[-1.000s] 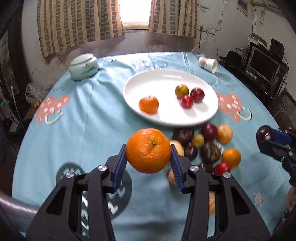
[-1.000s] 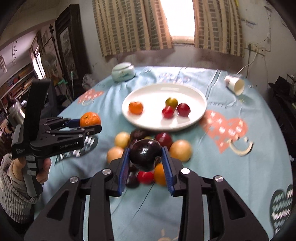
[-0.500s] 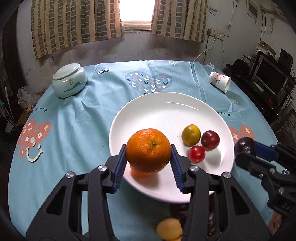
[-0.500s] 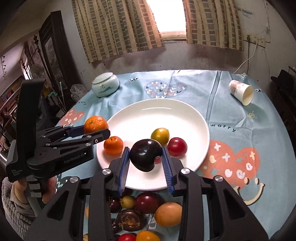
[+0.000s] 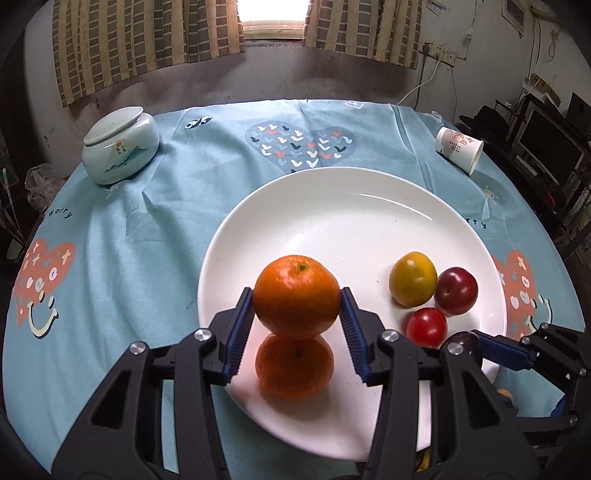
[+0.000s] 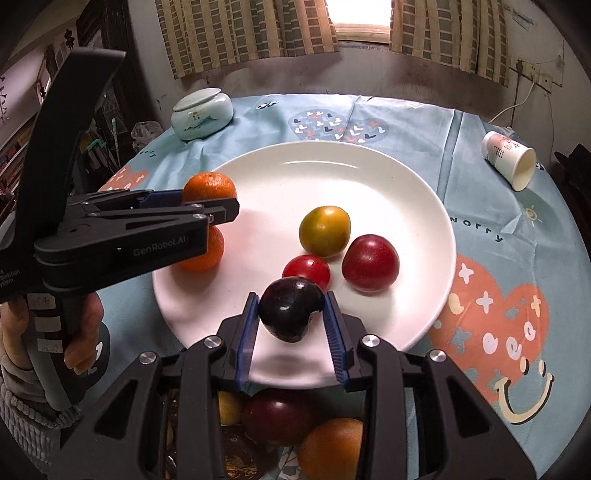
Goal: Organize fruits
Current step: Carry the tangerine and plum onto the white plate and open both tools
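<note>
Left claw [image 5: 297,317] is pinching an orange [image 5: 296,294] above the white plate [image 5: 332,206], at its 7 o'clock; right claw [image 6: 291,325] is gripping a dark plum [image 6: 290,308] over its 6 o'clock rim.

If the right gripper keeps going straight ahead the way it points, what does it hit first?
Probably the small red fruit on the white plate, just beyond the dark plum held by the right gripper; depth is uncertain.

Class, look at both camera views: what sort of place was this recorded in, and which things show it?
Most likely a lived-in home room, not a lab: a round table under a printed tablecloth, checked curtains at a small window, and a lidded ceramic jar beside the white plate.
</note>
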The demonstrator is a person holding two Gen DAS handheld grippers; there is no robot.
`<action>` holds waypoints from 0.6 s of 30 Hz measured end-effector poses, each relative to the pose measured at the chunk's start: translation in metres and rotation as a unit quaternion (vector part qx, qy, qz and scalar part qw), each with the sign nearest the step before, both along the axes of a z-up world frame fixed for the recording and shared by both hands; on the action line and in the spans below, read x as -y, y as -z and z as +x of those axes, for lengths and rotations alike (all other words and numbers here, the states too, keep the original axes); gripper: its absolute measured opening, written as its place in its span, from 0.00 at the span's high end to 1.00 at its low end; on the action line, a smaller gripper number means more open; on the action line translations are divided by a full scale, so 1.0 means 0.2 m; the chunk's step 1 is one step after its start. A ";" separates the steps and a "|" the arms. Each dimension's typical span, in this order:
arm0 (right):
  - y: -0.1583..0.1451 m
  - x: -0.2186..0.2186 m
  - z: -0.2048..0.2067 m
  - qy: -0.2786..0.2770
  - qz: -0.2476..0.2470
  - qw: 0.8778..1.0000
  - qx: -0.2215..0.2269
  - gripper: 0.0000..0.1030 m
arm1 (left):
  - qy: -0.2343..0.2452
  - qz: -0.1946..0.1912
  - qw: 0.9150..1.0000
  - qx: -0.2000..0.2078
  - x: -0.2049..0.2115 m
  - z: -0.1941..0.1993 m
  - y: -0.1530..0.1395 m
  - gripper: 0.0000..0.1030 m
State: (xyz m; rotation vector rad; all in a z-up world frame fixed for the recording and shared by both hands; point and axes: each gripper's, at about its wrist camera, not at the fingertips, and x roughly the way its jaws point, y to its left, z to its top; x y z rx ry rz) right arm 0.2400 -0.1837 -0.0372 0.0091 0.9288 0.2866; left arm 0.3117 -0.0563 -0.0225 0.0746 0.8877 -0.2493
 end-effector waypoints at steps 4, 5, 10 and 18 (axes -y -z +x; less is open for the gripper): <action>0.02 0.00 0.01 0.002 -0.005 1.000 -0.004 0.65 | -0.002 -0.001 1.000 0.005 -0.01 0.01 -0.01 0.41; 0.02 0.00 0.00 0.001 -0.008 1.000 -0.004 0.65 | -0.002 -0.001 1.000 0.005 -0.01 0.01 -0.01 0.40; 0.00 0.00 -0.01 0.007 -0.018 1.000 0.008 0.59 | -0.007 -0.001 1.000 0.011 -0.02 0.00 -0.03 0.33; -0.17 0.07 -0.06 0.025 0.004 0.999 0.044 0.47 | -0.017 -0.006 0.999 0.029 -0.06 -0.07 -0.15 0.28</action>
